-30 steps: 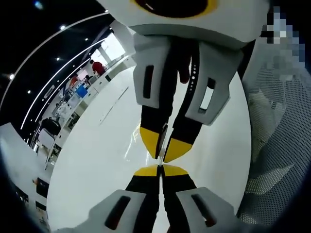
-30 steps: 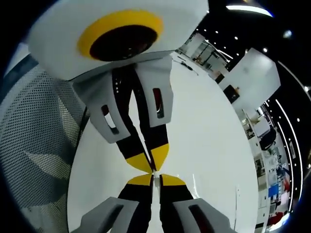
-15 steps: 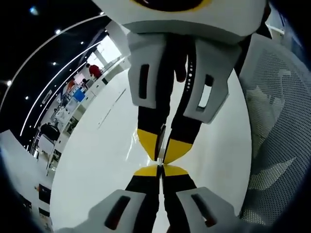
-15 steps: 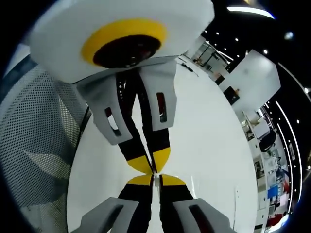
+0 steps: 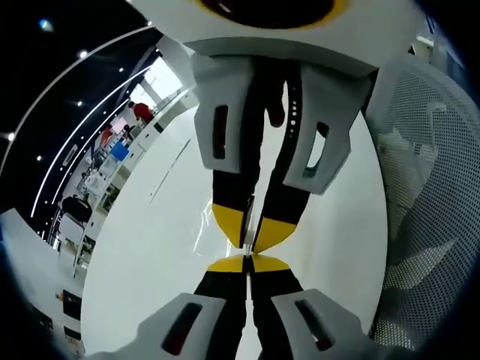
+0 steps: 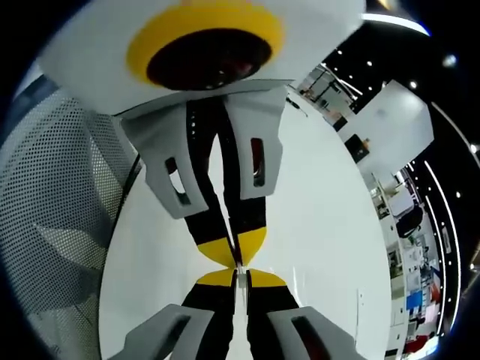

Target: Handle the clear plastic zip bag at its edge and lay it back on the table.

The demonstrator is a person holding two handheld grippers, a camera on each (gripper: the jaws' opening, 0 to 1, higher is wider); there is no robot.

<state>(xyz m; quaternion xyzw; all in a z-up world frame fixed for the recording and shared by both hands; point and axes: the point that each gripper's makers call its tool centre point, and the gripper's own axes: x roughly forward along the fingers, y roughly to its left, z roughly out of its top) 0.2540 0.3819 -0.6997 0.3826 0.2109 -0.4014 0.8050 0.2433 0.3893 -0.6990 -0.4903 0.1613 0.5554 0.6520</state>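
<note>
Facing tip to tip, both clenched claws, left claw (image 5: 248, 262) and right claw (image 6: 235, 275), pinch the bag edge (image 5: 250, 217) above the white table (image 5: 150, 255), beside a mesh chair (image 5: 420, 187).

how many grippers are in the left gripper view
2. The left gripper rises from the bottom of the view, jaws closed. The right gripper comes down from the top, tips nearly meeting the left's over the white table. The zip bag between them is hard to make out.

Both hand-held grippers (image 6: 235, 267) pinched, tip-to-tip
</note>
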